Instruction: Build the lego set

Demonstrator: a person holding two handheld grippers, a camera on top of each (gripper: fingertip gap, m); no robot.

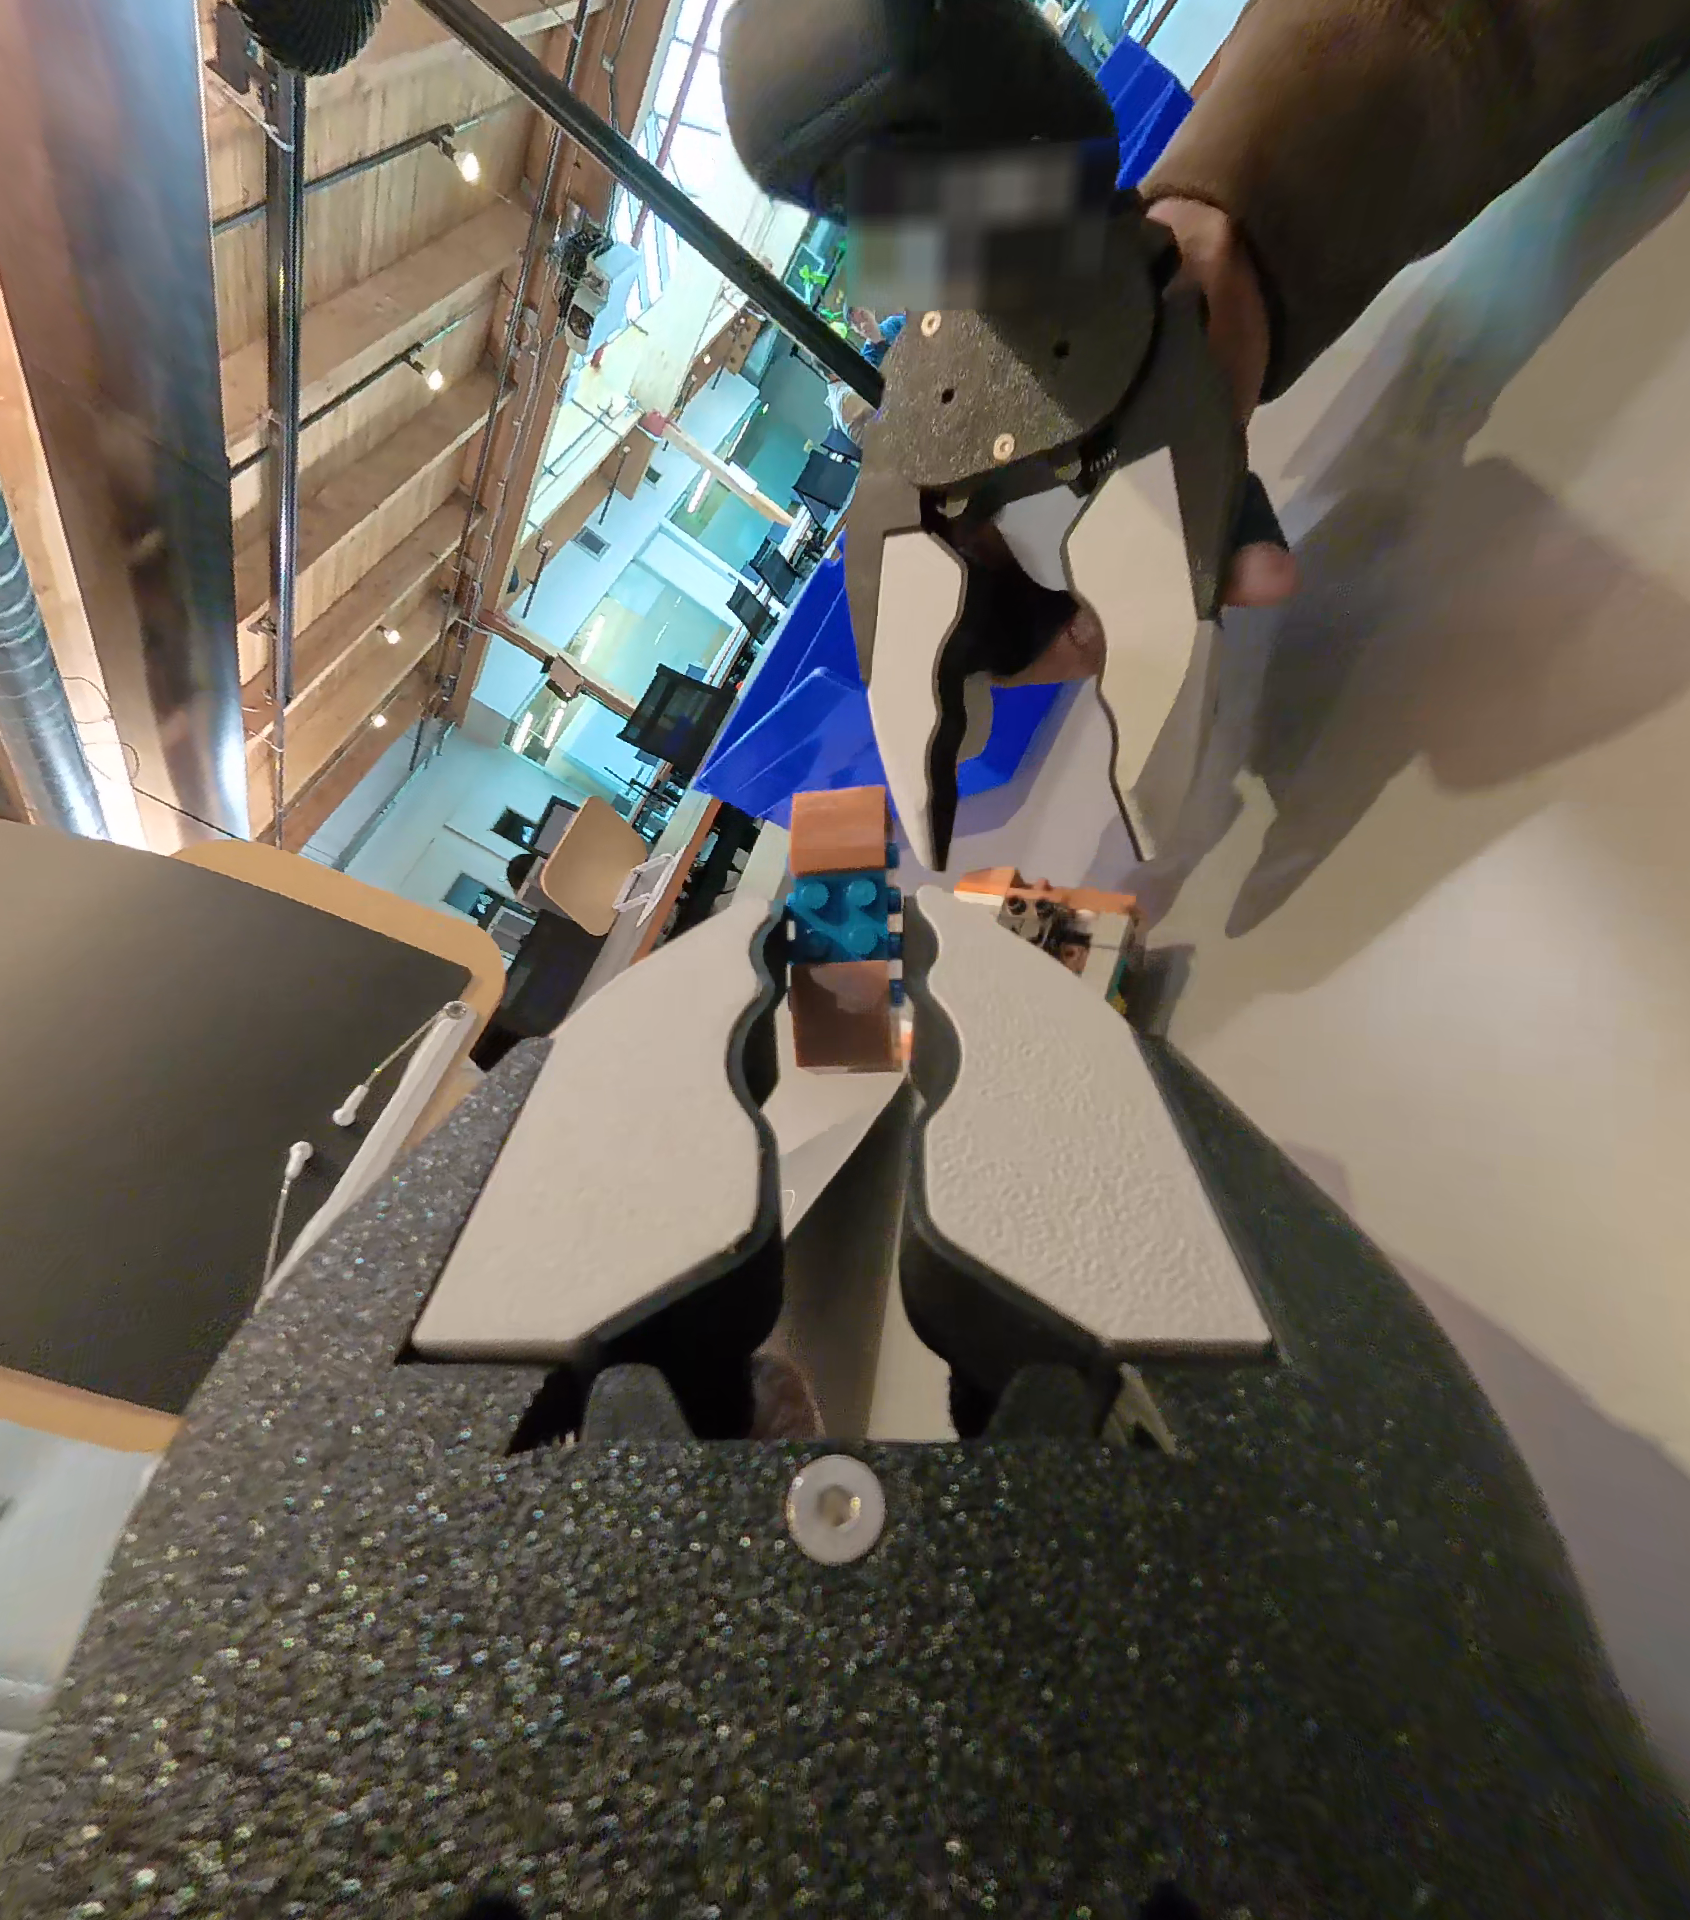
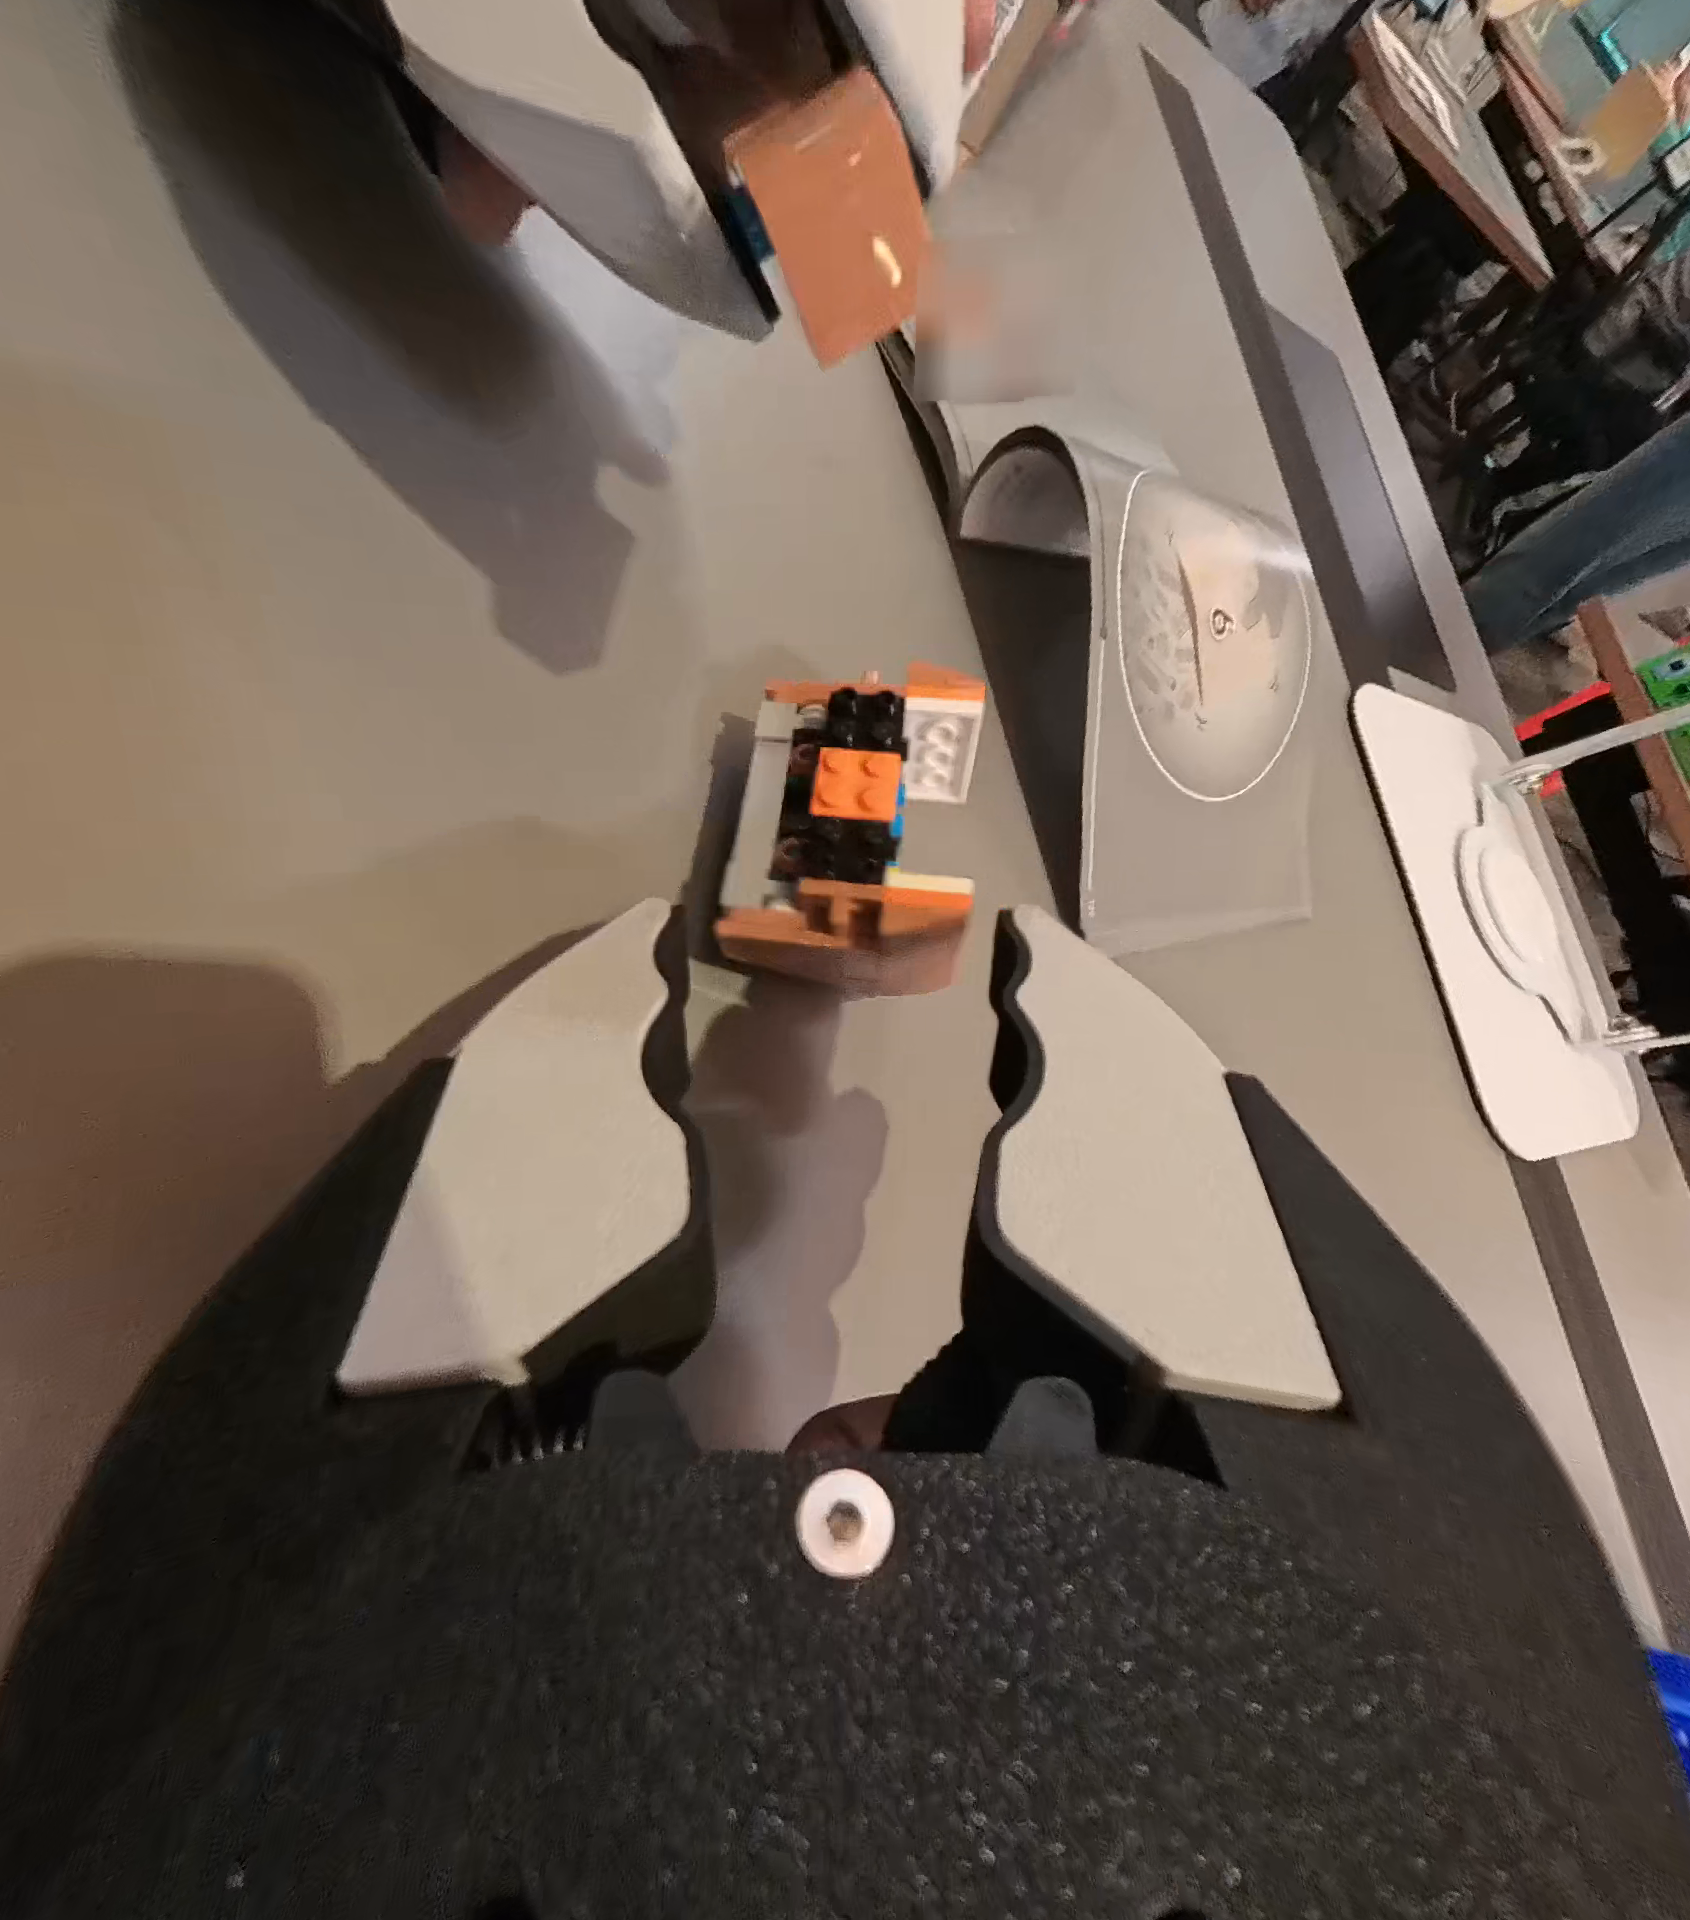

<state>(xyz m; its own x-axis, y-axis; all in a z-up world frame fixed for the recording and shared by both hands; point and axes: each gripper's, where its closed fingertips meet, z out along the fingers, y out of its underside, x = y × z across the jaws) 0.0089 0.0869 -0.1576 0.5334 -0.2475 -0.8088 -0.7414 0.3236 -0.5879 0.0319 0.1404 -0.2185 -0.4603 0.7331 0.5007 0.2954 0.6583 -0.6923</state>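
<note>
A: What does the left gripper (image 1: 841, 951) have hold of?

B: A small lego sub-assembly (image 1: 843, 940), pinched between its 2 grey fingers, which are closed in on it near the centre of the left wrist view. It is a brown smooth-faced block with a blue studded plate across its middle, 4 round studs showing. In the right wrist view the same piece (image 2: 825, 218) sits at the top centre, blurred, its flat brown face glossy.

A: And the right gripper (image 2: 836, 940)?

B: Its jaws stand wide apart and hold nothing. In the left wrist view it (image 1: 1033, 852) hangs in the upper centre, tips pointing down just above the held piece, apart from it.

A: Where is the main lego build (image 2: 846, 831)?

B: It lies on the grey table (image 2: 197, 675), centre of the right wrist view, just beyond the open fingertips. Brown sloped pieces at both ends, black studded bricks along the middle, 1 orange 2-by-2 plate on top, a white studded plate at its right side, a grey flat edge at its left.

A: Textures?

B: The fingers (image 2: 571, 1174) are matte grey with wavy inner edges; the gripper bodies are speckled black. The table is smooth and dull. An open booklet (image 2: 1184, 675) with curling pages lies to the right of the build.
</note>
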